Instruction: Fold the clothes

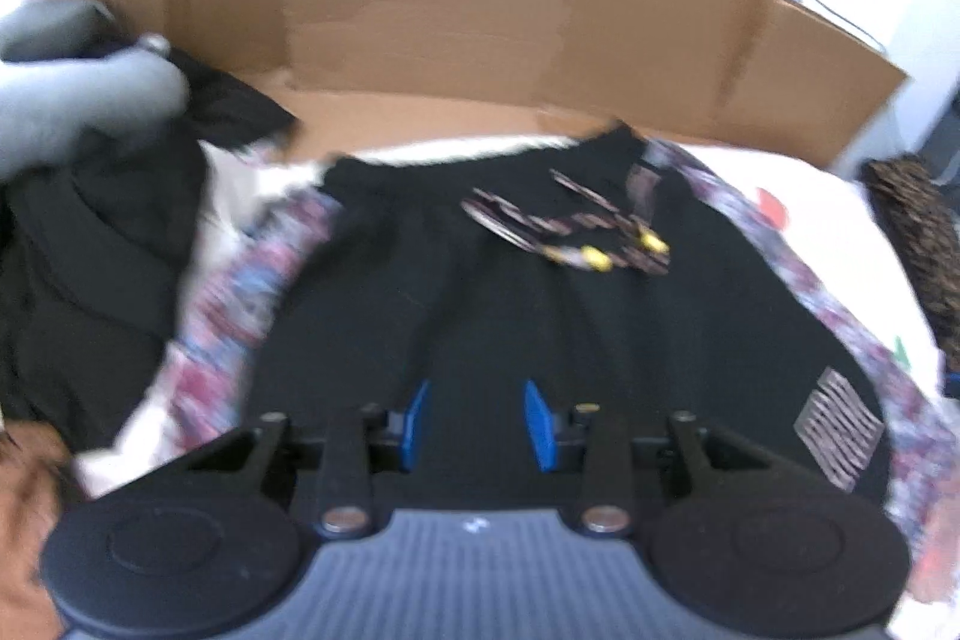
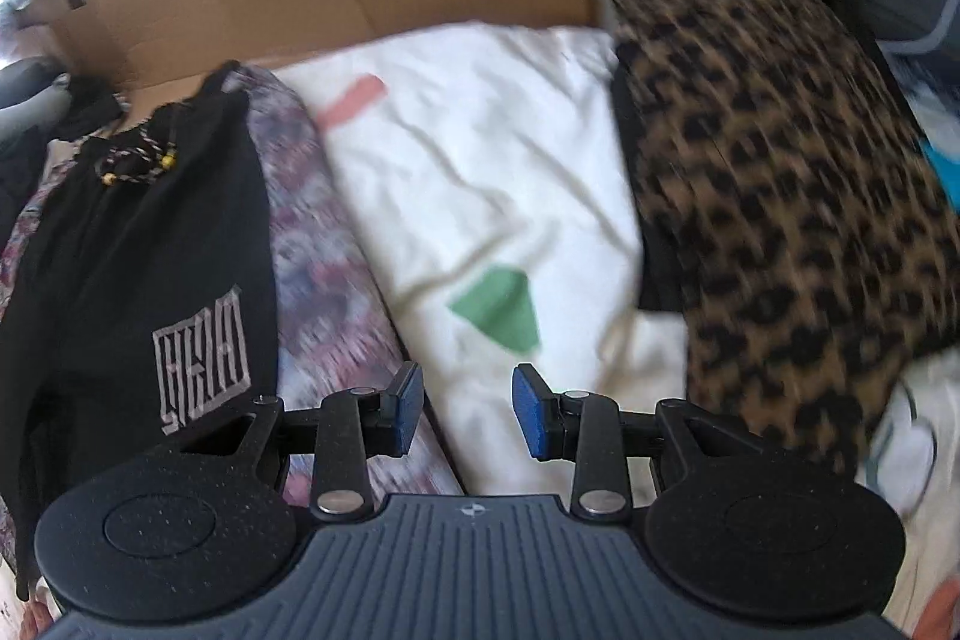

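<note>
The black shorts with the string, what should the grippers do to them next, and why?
Probably lower the left gripper onto the near edge of the black shorts and pinch it. The shorts lie spread flat on the white sheet, not yet folded, and both sets of jaws stand open and hold nothing. The right gripper hangs over the sheet beside them, so it would have to shift over to grab its side.
</note>
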The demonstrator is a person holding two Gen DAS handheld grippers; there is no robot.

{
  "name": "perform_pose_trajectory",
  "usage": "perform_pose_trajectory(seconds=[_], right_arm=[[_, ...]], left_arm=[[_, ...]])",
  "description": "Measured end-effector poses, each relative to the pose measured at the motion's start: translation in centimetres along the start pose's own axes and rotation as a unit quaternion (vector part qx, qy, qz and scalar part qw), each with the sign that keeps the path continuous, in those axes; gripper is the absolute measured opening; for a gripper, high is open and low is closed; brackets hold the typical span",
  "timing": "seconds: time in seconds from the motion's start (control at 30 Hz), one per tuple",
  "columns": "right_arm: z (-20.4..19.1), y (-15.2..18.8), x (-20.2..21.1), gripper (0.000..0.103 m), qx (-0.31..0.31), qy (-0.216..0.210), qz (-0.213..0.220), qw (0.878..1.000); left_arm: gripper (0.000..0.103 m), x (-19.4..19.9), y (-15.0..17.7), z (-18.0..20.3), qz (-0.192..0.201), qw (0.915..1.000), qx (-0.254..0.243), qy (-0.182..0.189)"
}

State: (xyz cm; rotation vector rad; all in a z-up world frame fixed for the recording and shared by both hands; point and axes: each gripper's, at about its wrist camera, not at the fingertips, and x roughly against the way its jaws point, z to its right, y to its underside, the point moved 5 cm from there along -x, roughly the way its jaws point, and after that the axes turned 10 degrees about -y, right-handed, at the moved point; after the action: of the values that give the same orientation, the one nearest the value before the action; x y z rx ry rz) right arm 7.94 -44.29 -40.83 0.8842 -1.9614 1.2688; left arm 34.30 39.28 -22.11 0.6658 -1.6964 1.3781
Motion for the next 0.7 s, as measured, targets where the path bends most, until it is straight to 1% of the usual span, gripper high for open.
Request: perform_pose_trajectory(seconds=[0.1, 0.27, 0.37, 0.5, 0.6, 0.7], right_arm=[[0.0, 1.2, 0.1, 0.04, -0.003, -0.006, -0.007, 1.0], [-0.3, 2.7, 0.0, 0.04, -0.013, -0.026, -0.013, 1.0], [-0.1, 3.9, -0.4, 0.04, -0.038, -0.02, -0.021, 0.999], [-0.5, 5.7, -0.7, 0.04, -0.034, -0.025, -0.028, 0.999], [-0.8, 6.1, -0.5, 0.04, -0.03, -0.023, -0.034, 0.999], [-1.1, 6.1, -0.2, 0.04, -0.022, -0.017, -0.044, 0.999]], left_arm=[[0.038, 0.6, 2.4, 2.0, -0.014, 0.9996, 0.008, 0.025], [0.038, 1.0, 6.2, 4.5, -0.038, 0.9975, 0.001, 0.059], [0.039, 1.2, 8.0, 5.3, -0.048, 0.9972, -0.014, 0.056], [0.039, 0.9, 10.4, 5.8, -0.08, 0.9951, -0.016, 0.057], [0.039, 0.7, 11.7, 5.9, -0.096, 0.994, -0.014, 0.052], [0.039, 1.2, 12.6, 6.2, -0.104, 0.9929, -0.012, 0.056]])
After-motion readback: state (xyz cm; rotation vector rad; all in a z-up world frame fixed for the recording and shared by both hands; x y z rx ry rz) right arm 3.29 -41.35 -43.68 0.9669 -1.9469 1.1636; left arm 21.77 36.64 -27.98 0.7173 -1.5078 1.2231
